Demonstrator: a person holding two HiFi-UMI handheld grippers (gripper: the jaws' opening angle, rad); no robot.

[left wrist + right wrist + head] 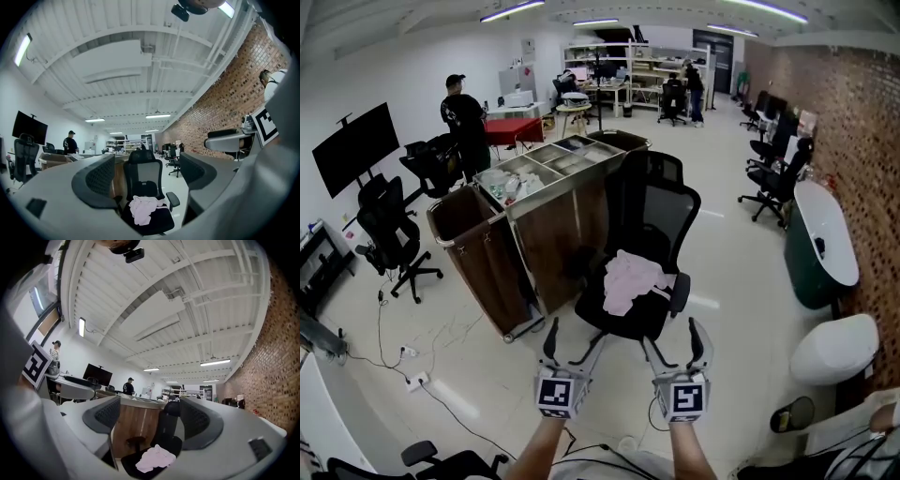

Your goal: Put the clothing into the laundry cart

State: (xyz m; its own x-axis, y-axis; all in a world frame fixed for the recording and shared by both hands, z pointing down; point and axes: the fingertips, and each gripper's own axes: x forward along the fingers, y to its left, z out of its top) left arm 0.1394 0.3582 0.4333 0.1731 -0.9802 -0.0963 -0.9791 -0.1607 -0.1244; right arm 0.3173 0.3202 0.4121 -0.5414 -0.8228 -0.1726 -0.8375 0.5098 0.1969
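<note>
Clothing (633,279): pale pink, lying crumpled on the seat of the black office chair (661,211), spilling toward the seat's front edge. Standing just beside the chair, on its left in the head view: laundry cart (558,234), wood-panelled, carrying open compartments on top and a brown bag (473,230) at the end farther from the chair. Hovering in front of the chair, short of its seat: left gripper (572,342) and right gripper (677,345), side by side, pointing roughly level at the chair. Standing apart on both grippers: the fingers, clamping nothing, framing the clothing in each gripper view. Standing well beyond the chair, past the cart: person in black (464,117). Running along the chair's right, well apart from it: brick wall (862,141).
</note>
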